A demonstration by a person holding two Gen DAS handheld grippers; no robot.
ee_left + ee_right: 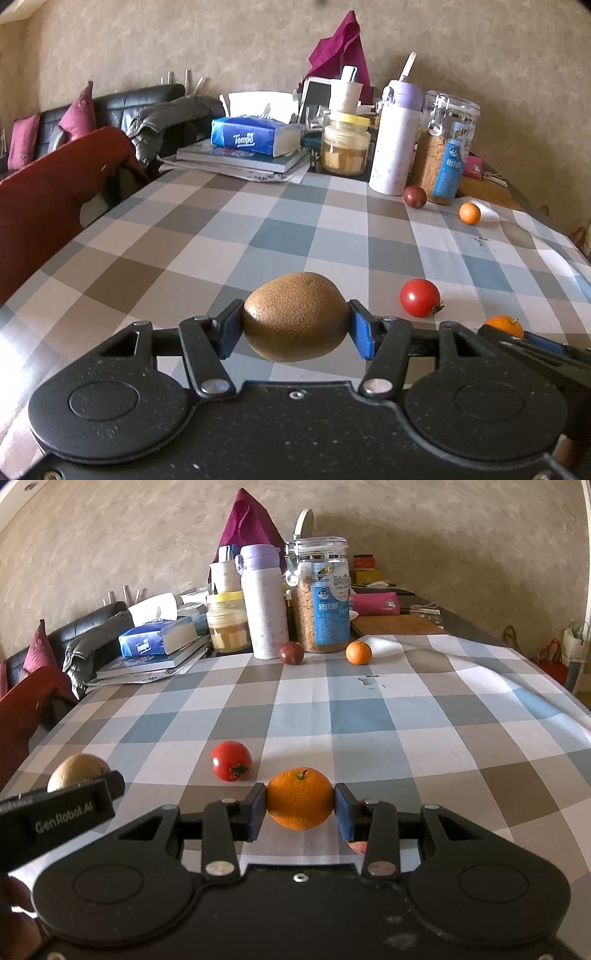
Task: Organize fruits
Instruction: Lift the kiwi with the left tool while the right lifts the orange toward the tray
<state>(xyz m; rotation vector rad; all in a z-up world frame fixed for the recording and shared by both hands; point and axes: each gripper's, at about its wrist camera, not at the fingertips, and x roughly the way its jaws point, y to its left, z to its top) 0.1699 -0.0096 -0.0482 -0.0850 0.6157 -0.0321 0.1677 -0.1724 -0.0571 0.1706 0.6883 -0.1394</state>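
On the left, a kiwi (295, 317) is clamped between the blue pads of the left gripper (295, 326), which is closed onto its two ends; the kiwi appears to be held just above the checked table (258, 229). To its right a tomato (420, 297) lies free on the cloth. Further right, a mandarin (300, 798) is pinched at its sides by the right gripper (300, 805), closed to the width of the fruit. A reddish fruit (357, 846) is glimpsed under the right finger; what it is cannot be told.

Toward the far end, a plum (291, 652) rests just beside the flask (264, 605) and a second mandarin (358, 652) sits in front of the cereal jar (325, 594), the two fruits a little apart.

The task is judged to be at an early or middle stage: two fruits are in hand, none is seen placed, and no bowl or tray for them is in view, so the destination cannot be told. The tomato, plum and far mandarin remain to be gathered.

Of the containers, the small jar (226, 622) holds pale chunks in liquid, and the clip-top cereal jar holds brown flakes.
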